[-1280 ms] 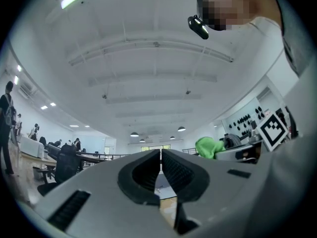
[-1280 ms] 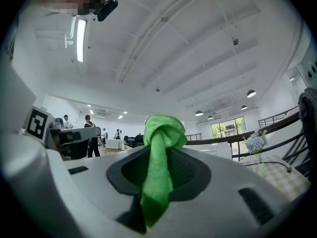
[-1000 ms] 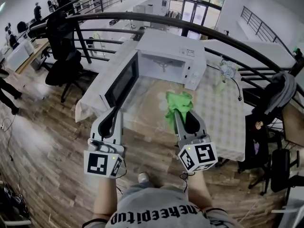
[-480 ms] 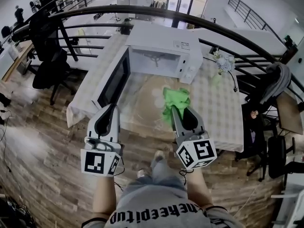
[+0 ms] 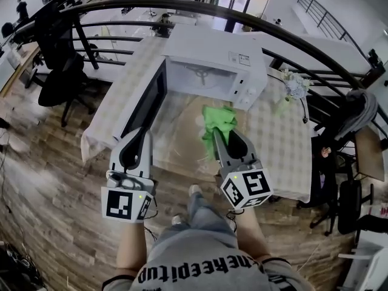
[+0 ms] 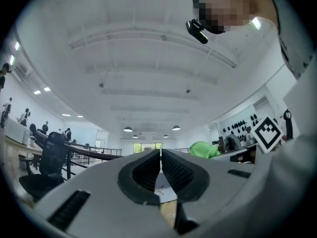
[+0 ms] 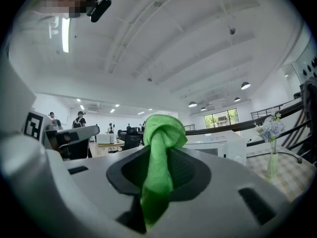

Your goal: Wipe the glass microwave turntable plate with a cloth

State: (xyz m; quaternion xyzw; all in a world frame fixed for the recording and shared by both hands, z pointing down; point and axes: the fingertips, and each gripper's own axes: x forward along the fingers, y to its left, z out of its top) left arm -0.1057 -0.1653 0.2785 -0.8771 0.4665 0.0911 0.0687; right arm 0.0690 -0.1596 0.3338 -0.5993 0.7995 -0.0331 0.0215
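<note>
Right claw (image 5: pixel 215 137) pinches a bunched green cloth (image 5: pixel 219 119) over the worktop (image 5: pixel 273 139), just in front of the microwave (image 5: pixel 212 59), whose door (image 5: pixel 148 99) hangs open on the left. Left claw (image 5: pixel 140 137) is closed on nothing. Between them the glass plate (image 5: pixel 179 139) lies on the worktop, only faintly visible. A vase of flowers (image 5: pixel 290 88) stands right of the microwave, and a curved railing (image 5: pixel 315 44) runs behind.

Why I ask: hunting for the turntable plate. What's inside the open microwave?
Inside the microwave: pale walls and a small spoked part, no plate visible. Its top hides the cavity's upper portion.
</note>
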